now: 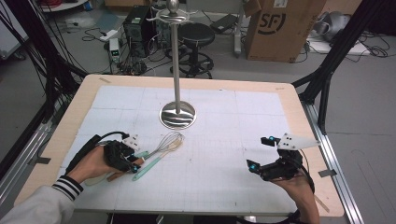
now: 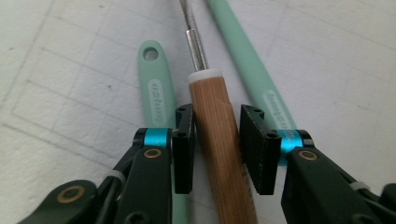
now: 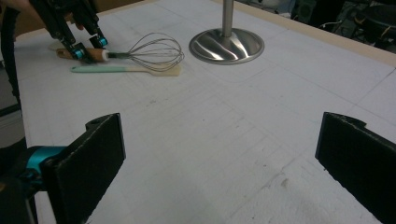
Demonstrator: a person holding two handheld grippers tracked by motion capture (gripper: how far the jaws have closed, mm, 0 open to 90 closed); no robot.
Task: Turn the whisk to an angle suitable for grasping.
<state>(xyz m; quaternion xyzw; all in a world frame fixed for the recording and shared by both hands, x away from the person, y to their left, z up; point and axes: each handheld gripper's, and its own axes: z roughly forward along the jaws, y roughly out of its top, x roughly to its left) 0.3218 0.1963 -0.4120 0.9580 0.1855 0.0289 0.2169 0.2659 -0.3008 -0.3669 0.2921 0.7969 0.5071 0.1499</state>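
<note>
A whisk point(image 1: 169, 141) with a wooden handle point(image 2: 219, 130) lies on the white mat at the front left, wire head toward the middle. My left gripper point(image 1: 133, 163) is down over that handle, one jaw on each side. A thin gap shows between the handle and the right pad point(image 2: 254, 149), so the jaws are open around it. Two mint-green utensil handles point(image 2: 156, 88) point(image 2: 243, 56) lie beside the whisk. One is a spatula point(image 3: 121, 69) with a pale blade. My right gripper point(image 1: 260, 153) hovers open and empty at the front right.
A metal stand with a round base point(image 1: 177, 114) and a tall pole rises at the mat's middle back. The white gridded mat point(image 1: 219, 140) covers most of the wooden table. Boxes, a stool and cables sit on the floor beyond.
</note>
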